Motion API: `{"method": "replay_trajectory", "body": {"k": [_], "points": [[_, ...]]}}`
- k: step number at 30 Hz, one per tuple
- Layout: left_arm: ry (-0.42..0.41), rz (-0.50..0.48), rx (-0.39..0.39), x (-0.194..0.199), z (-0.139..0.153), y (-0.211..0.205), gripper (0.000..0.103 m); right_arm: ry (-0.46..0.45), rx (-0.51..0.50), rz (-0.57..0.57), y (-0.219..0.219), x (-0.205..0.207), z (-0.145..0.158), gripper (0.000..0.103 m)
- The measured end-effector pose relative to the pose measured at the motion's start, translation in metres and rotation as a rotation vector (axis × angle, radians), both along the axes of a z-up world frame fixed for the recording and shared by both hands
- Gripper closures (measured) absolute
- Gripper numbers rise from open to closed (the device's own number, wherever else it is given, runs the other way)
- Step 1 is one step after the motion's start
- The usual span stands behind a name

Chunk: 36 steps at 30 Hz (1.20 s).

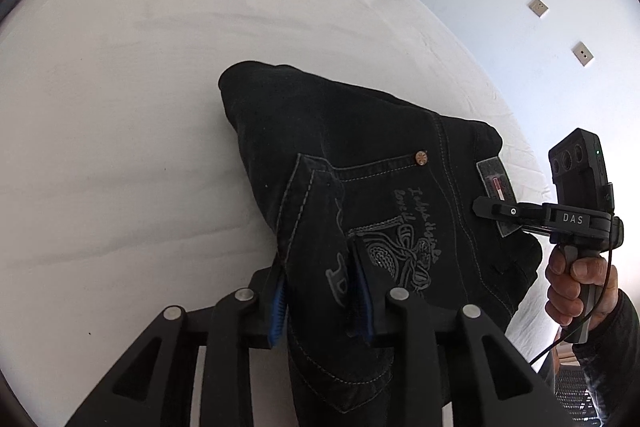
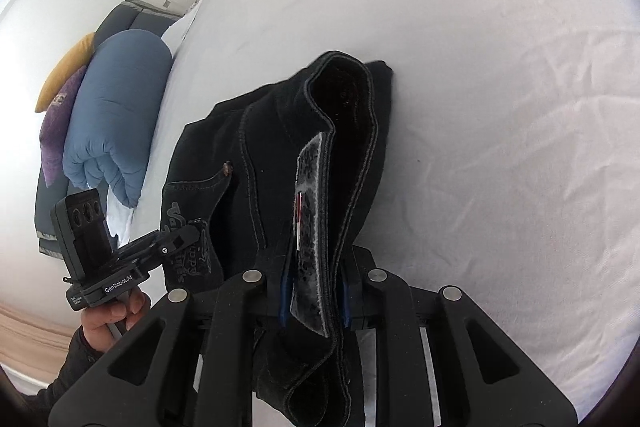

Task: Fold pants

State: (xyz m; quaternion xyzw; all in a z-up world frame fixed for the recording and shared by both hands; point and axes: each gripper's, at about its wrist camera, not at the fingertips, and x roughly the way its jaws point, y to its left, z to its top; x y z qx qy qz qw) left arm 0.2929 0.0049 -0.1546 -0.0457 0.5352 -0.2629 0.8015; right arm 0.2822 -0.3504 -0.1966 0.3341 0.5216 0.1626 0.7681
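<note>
Left wrist view: my left gripper (image 1: 320,291) clamps pants (image 1: 360,167) at pocket; right gripper (image 2: 314,291) pinches waistband. Pants bunched on bed (image 1: 140,67). Risk: thick denim slipping, fold going crooked.

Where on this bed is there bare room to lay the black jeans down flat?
Bare white sheet stretches wide beyond the folded end of the jeans, and again beside the waistband across the sheet in the right wrist view. It is crowded toward the blue duvet and cushions at the bed's edge.
</note>
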Motion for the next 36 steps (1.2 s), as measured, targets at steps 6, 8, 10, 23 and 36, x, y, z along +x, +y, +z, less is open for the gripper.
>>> {"method": "replay_trajectory", "body": {"k": [6,8,10,23,36], "points": [[-0.03,0.038,0.028,-0.001,-0.009,0.001,0.054,-0.035,0.05,-0.029,-0.007,-0.008,-0.015,0.08],[-0.07,0.056,0.059,-0.007,-0.002,-0.002,0.051,-0.035,0.048,-0.04,-0.01,-0.011,-0.014,0.077],[-0.115,0.075,0.09,-0.016,0.007,0.0,0.049,-0.041,0.02,-0.048,-0.004,-0.011,-0.006,0.07],[-0.528,0.262,0.177,-0.118,0.114,0.018,0.0,-0.218,-0.213,-0.106,0.022,-0.131,0.094,0.051],[-1.044,0.384,0.139,-0.279,0.249,0.042,0.0,-0.691,-0.552,-0.304,0.085,-0.279,0.245,0.012]]}}
